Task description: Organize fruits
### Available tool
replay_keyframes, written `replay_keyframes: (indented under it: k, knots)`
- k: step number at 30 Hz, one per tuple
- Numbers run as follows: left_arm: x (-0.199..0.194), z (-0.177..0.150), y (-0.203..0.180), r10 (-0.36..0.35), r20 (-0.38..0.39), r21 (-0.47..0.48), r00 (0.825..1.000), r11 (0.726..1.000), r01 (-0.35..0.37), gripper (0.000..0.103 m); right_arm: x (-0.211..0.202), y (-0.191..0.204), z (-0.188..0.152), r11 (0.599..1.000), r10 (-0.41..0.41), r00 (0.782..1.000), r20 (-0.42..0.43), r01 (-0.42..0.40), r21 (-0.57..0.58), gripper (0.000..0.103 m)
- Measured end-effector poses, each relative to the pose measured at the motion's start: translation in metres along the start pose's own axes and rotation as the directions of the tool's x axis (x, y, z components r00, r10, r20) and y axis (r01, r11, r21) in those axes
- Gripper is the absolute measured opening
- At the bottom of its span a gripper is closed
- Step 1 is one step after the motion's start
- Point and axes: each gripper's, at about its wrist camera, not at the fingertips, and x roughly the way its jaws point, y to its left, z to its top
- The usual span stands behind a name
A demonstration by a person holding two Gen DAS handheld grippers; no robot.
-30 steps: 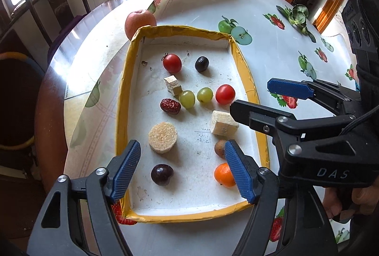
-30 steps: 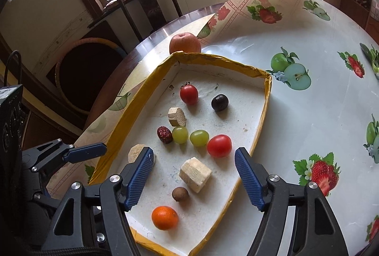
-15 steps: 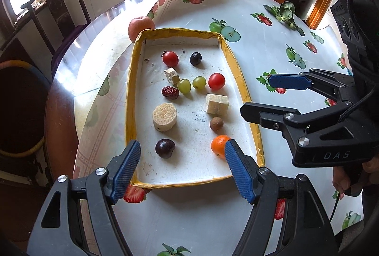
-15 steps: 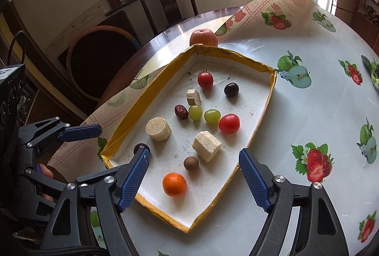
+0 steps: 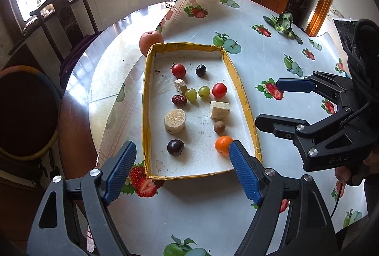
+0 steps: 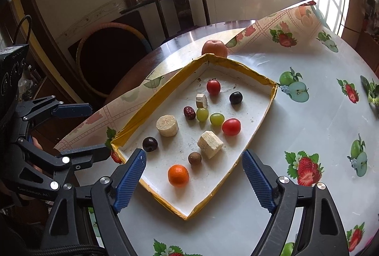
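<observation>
Two downward wrist views, shared tray (image 5: pixel 241 95)

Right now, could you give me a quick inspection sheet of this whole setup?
Surface: round table, fruit-print cloth partly folded back.
Job's things: yellow-rimmed tray holding tomatoes, grapes, orange, dark plum, pale chunks; apple outside, touching its far corner.
Clutter: leafy greens.
Grippers: left gripper and right gripper open, empty, jaws just widened.
Cables: black cable beside left gripper.
Surroundings: chair, hoop, windowsill bottles.

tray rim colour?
Yellow rim, white inside; clearest in the left wrist view.
</observation>
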Motion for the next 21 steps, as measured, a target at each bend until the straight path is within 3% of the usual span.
replay_keyframes:
  k: [13, 21]
  knots:
    - [-0.019, 0.0, -0.004, 0.06, 0.09, 0.013, 0.994, 0.998, -0.061, 0.082, -0.006, 0.018, -0.002, 0.996, -0.001, 1.0, 0.0, 0.001, -0.09, 0.086]
    - [-0.019, 0.002, -0.003, 0.059, 0.085, 0.007, 0.995, 0.998, -0.06, 0.082, -0.008, 0.02, -0.003, 0.996, 0.009, 1.0, -0.001, -0.009, -0.091, 0.086]
